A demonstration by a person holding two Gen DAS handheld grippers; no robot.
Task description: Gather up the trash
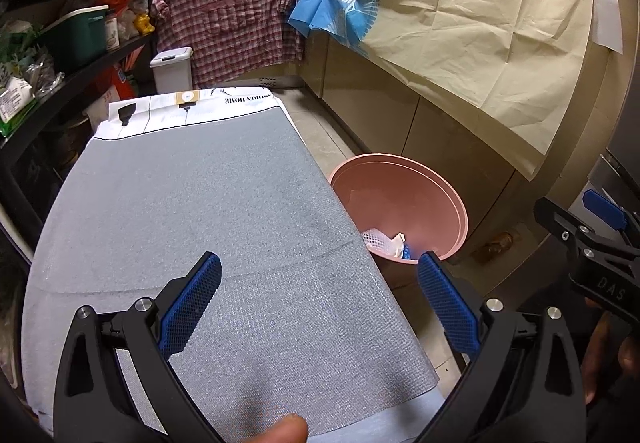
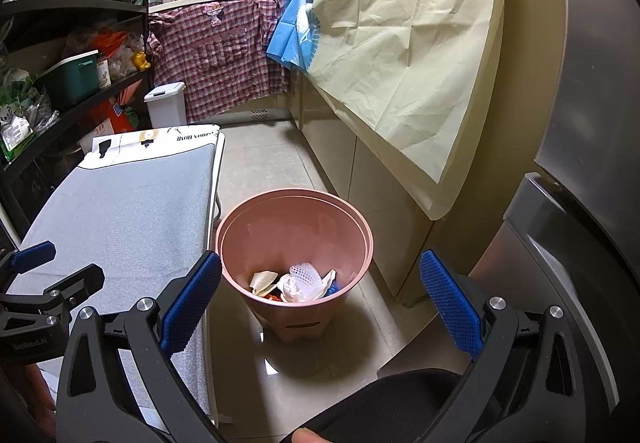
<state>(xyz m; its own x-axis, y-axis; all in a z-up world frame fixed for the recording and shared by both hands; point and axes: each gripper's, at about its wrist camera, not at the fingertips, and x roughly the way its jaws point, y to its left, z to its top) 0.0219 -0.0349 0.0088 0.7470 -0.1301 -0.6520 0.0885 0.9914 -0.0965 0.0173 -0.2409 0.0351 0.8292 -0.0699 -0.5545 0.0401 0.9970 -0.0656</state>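
Both grippers, left gripper [image 1: 318, 307] and right gripper [image 2: 320, 307], hang with fingers spread, grasping nothing; the trash [image 2: 298, 285], crumpled paper and foam netting, lies inside the pink bin [image 2: 256, 243] at twelve o'clock of the right gripper; likely light, soft, crushable; pinch a raised fold.

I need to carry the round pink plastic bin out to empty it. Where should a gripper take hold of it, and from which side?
Grip the top rim of the pink plastic bin, coming straight down from above with one finger inside the wall and one outside. The bin stands upright and open, its rim is thin and bare, and the body looks too wide for the jaws. The right gripper, open, is nearer.
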